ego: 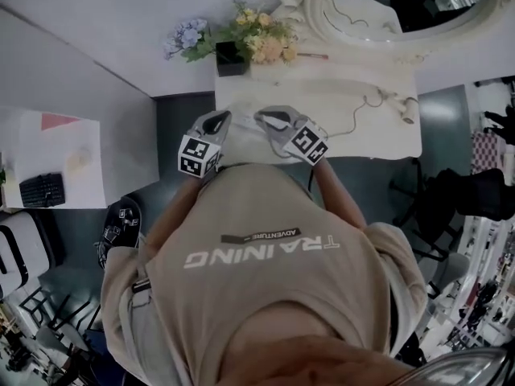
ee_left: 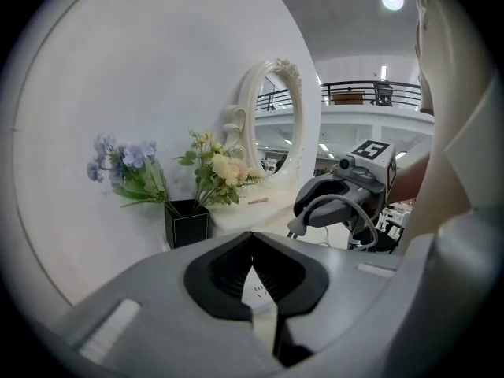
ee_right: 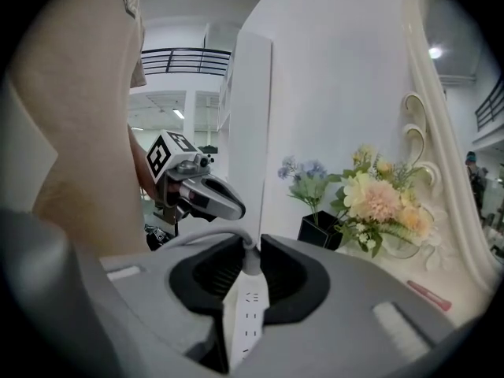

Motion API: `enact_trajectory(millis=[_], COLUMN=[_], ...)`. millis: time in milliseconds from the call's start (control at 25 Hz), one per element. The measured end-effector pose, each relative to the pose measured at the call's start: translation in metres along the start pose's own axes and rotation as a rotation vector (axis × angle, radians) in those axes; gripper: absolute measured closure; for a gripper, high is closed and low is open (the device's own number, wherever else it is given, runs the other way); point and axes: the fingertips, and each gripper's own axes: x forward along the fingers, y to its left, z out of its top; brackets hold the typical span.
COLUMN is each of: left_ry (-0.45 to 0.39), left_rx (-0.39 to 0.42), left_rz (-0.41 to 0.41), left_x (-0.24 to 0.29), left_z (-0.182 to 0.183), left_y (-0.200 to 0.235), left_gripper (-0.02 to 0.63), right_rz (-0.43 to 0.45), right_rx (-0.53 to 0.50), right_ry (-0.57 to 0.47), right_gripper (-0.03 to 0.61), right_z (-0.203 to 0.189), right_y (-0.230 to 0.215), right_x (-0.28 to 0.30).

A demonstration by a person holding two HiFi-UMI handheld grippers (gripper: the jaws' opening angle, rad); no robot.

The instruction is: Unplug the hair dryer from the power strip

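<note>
Power strip (ee_right: pixel 246 313) is held tight by right gripper (ee_right: pixel 252 242) & left gripper (ee_left: pixel 253 246). Hair dryer (ego: pixel 408 109) is prob. laid at 2 o'clock on table (ego: pixel 318 87). Strip could be dropped if squeezed less.

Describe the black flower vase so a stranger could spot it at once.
Find the white table under the oval mirror. At its back left corner stands the black vase, the only dark thing there, holding blue and yellow flowers.

Flowers (ego: pixel 241 34), black vase (ego: pixel 230 58), ornate mirror (ego: pixel 386 6); perhaps 1 keyboard (ego: pixel 42 190) aside
</note>
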Motion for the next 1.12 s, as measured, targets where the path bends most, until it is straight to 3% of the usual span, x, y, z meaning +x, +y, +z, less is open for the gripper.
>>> enact_trajectory(millis=[440, 1120], left_ry=[-0.039, -0.025], left_rx=[-0.001, -0.02], left_rz=[0.01, -0.06], left_x=[-0.014, -0.002], left_z=[0.014, 0.004], left_y=[0.005, 0.0], left_gripper=[0.607, 0.607], right_rz=[-0.014, -0.015], right_rx=[0.019, 0.018], right_ry=[-0.01, 0.024], right_gripper=[0.506, 0.505], right_z=[0.006, -0.001], right_y=[-0.002, -0.004], right_x=[-0.001, 0.006])
